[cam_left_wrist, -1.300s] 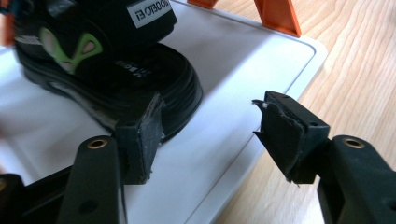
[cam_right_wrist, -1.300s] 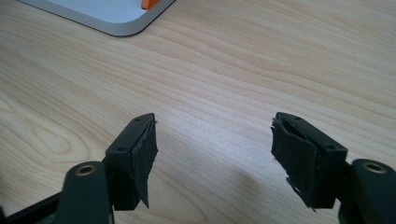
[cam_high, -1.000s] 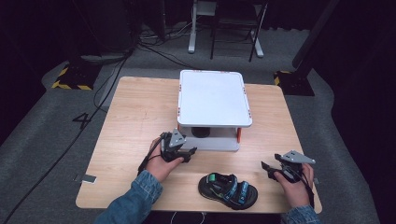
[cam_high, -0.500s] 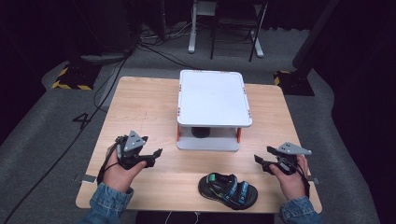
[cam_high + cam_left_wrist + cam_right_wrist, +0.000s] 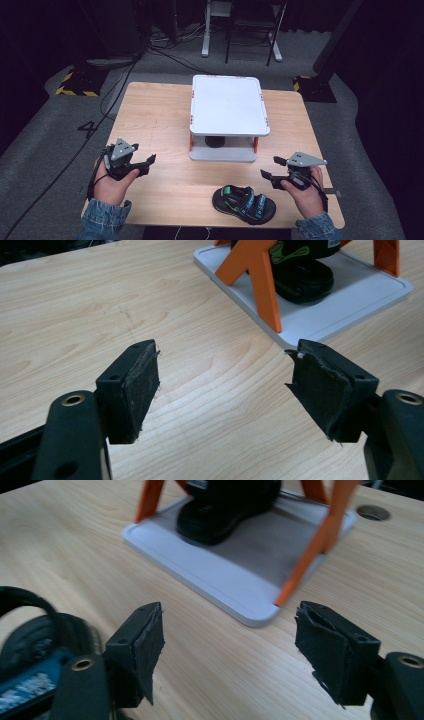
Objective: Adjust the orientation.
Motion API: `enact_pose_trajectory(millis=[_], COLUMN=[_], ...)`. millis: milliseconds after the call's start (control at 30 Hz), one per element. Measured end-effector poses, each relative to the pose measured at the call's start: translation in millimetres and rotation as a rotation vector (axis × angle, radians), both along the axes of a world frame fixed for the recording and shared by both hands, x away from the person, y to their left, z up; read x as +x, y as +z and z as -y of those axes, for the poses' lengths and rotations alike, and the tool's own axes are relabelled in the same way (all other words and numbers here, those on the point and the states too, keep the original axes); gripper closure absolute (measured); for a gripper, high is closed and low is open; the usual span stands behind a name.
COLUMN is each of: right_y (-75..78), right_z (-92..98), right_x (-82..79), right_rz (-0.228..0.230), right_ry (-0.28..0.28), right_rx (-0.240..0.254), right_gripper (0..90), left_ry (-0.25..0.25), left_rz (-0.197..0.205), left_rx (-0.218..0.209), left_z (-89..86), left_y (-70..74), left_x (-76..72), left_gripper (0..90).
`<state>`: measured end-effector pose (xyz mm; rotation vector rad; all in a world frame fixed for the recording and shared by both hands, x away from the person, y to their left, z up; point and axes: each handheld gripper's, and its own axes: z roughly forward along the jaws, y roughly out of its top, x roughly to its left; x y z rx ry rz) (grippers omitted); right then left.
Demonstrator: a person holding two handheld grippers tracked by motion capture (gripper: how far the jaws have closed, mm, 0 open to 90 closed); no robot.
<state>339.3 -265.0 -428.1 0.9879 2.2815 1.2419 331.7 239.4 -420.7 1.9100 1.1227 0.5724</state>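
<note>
A: Item one, the sandal [image 5: 244, 203]: where did it lie?

B: On the wooden table [image 5: 155, 115] at its near edge, long axis running left to right. It sat just to the left of the right gripper [image 5: 274, 169], whose jaws stood wide with nothing between them. The left gripper [image 5: 149, 163], jaws likewise wide and empty, was well apart from it, so the right hand [image 5: 306, 192] was judged the nearer.

A: Count?

B: One sandal on the table, a second dark shoe [image 5: 300, 270] on the lower tray of the white two-tier rack [image 5: 227, 105], two grippers, one rack
</note>
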Motion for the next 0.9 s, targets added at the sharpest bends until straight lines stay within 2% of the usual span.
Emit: enact_pose_trajectory(millis=[33, 133, 267, 333, 500, 633, 667, 700, 733, 767, 833, 900], right_y=[2.7, 3.6, 3.9, 4.9, 8.2, 5.0, 3.4, 0.0, 0.0, -2.4, -3.1, -6.2], right_z=[-10.0, -17.2, -32.2, -39.5, -59.7, -74.5, -77.4, -79.3, -79.3, -74.7, -72.3, -64.8], right_x=[-2.4, -3.5, -5.8, -8.8, -21.4, -29.8, -30.9, -30.9, -30.9, -28.8, -28.2, -27.2], right_rz=[0.0, -0.005, -0.016, -0.021, -0.02, -0.046, -0.055, -0.094, -0.094, -0.138, -0.148, -0.186], right_ry=[0.031, 0.053, 0.096, 0.112, 0.196, 0.259, 0.266, 0.266, 0.266, 0.236, 0.224, 0.204], right_rx=[0.0, 0.004, 0.065, 0.081, 0.077, 0.051, 0.037, 0.008, 0.008, -0.016, -0.018, -0.035], right_gripper=[27.5, 26.2, 19.5, 19.2, 16.5, 18.6, 20.2, 24.3, 24.3, 28.8, 30.9, 33.6], left_ry=[0.005, 0.01, 0.018, 0.02, 0.018, 0.019, 0.017, 0.014, 0.015, 0.012, 0.011, 0.012], left_rz=[-0.003, -0.004, -0.006, -0.01, -0.019, -0.02, -0.022, -0.023, -0.024, -0.023, -0.023, -0.028], left_rx=[-0.004, -0.004, -0.004, 0.003, 0.006, 0.007, 0.01, 0.011, 0.01, 0.011, 0.008, 0.011], left_z=[-0.9, -2.4, -3.8, -4.5, -5.1, -4.2, -3.9, -3.6, -3.0, -2.7, -2.9, -3.1], left_y=[-0.5, -1.0, -2.1, -3.2, -5.5, -7.0, -7.2, -7.4, -7.7, -7.8, -8.3, -9.1], left_x=[-0.8, -2.7, -5.0, -5.9, -8.3, -9.0, -9.0, -9.1, -9.3, -9.2, -8.5, -7.9], left_gripper=[27.6, 27.6, 27.5, 27.5, 27.4, 27.4, 27.5, 27.5, 27.5, 27.5, 27.5, 27.5])
